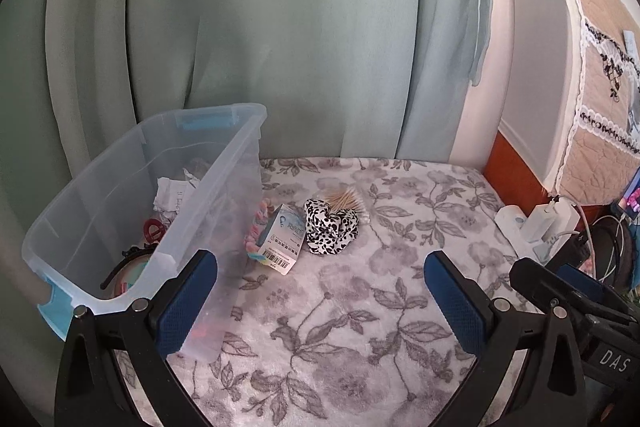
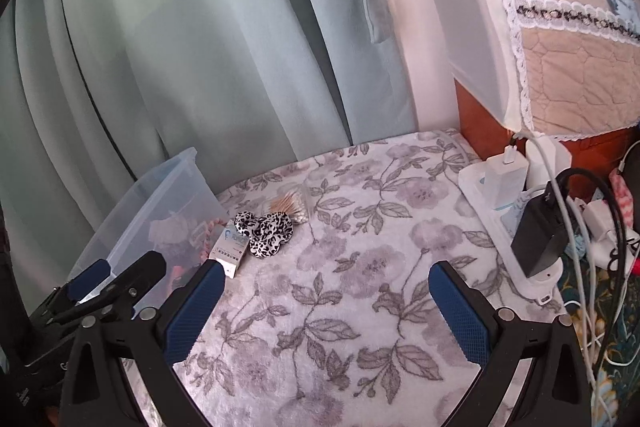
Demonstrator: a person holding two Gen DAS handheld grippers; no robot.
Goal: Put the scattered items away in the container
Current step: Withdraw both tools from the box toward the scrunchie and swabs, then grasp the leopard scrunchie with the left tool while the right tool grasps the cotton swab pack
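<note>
Translucent plastic storage bin (image 1: 132, 211) already holds several items; outside it we see a black-and-white spotted scrunchie (image 1: 330, 225), small barcoded box (image 1: 280, 237) and toothpick bundle (image 1: 344, 200). Our left gripper (image 1: 320, 303) and right gripper (image 2: 328, 311) gape wide, empty.

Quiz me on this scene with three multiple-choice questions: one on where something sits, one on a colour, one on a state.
1. Where does the spotted scrunchie lie?
A. inside the bin
B. on the floral blanket, right of the bin
C. on the power strip

2. What colour are the bin's handles?
A. red
B. light blue
C. black

3. How is the left gripper?
A. open, empty
B. shut on the scrunchie
C. shut on the small box

Answers: 1 B, blanket lies under it; 2 B, blue clips on both ends; 3 A, wide gap between the fingers.
</note>
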